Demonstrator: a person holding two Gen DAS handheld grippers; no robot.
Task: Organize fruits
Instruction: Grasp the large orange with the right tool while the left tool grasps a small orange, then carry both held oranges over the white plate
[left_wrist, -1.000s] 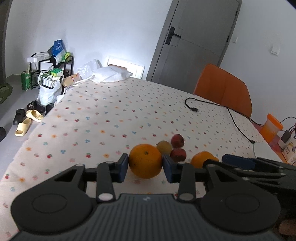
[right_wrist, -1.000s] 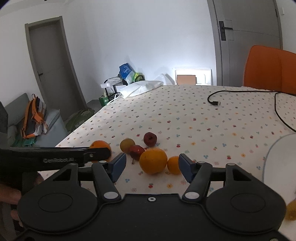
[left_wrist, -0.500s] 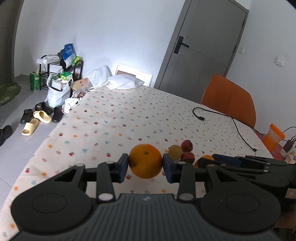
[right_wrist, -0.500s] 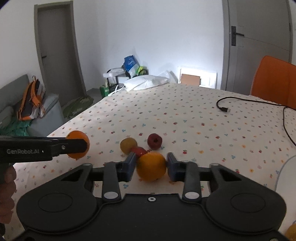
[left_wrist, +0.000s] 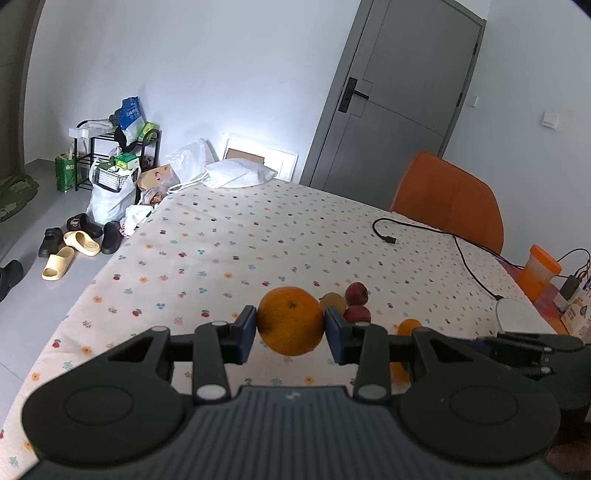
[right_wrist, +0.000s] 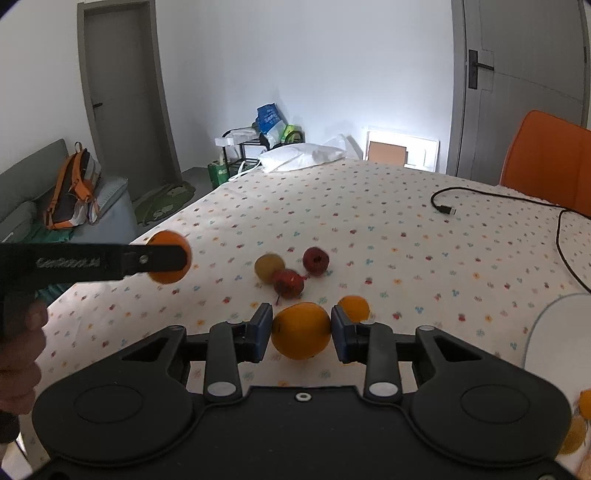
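Each gripper clamps an orange, the left gripper (left_wrist: 290, 328) one (left_wrist: 290, 320), the right gripper (right_wrist: 301, 332), just closed, another (right_wrist: 301, 330), likely for sorting away from the red fruits (right_wrist: 289, 282) at twelve o'clock.

You have an orange chair (left_wrist: 448, 195) at right, a black cable (left_wrist: 436, 236) below it, slippers (left_wrist: 70, 243) far left, and a backpack (right_wrist: 70, 190) at left.
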